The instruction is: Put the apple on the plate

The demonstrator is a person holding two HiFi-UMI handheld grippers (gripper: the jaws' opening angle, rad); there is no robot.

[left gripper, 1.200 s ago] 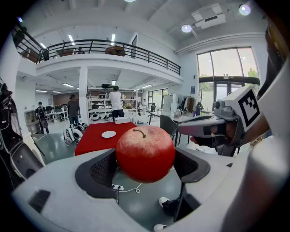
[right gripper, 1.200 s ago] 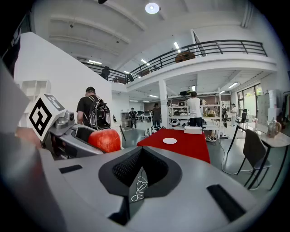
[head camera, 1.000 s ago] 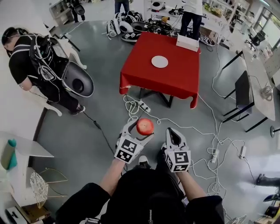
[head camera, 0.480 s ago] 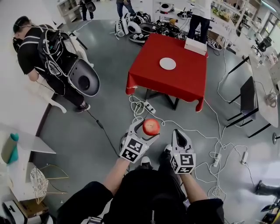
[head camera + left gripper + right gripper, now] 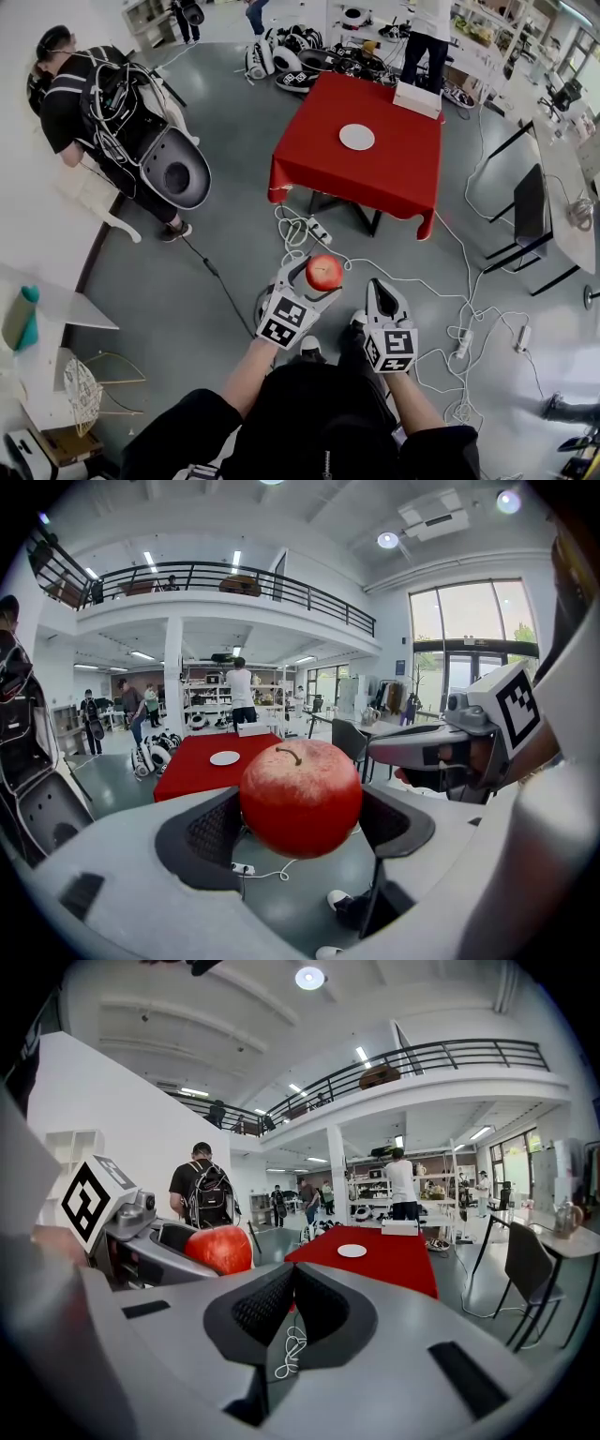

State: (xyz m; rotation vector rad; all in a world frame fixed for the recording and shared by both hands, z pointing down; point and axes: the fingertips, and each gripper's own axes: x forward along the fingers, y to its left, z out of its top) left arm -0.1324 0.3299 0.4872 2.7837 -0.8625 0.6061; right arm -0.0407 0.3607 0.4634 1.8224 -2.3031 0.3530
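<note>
No legible txt, nos. or brand names are showing in any view. Only signs: b/w square code markers, sitting on the cube of the left tool [image 5: 317, 281] and the cube of the right tool [image 5: 380, 291]. They're showing as block patterns w/o letters or digits.

Apple [image 5: 301, 797] between hand-held gripper [image 5: 298, 827] jaws
</note>
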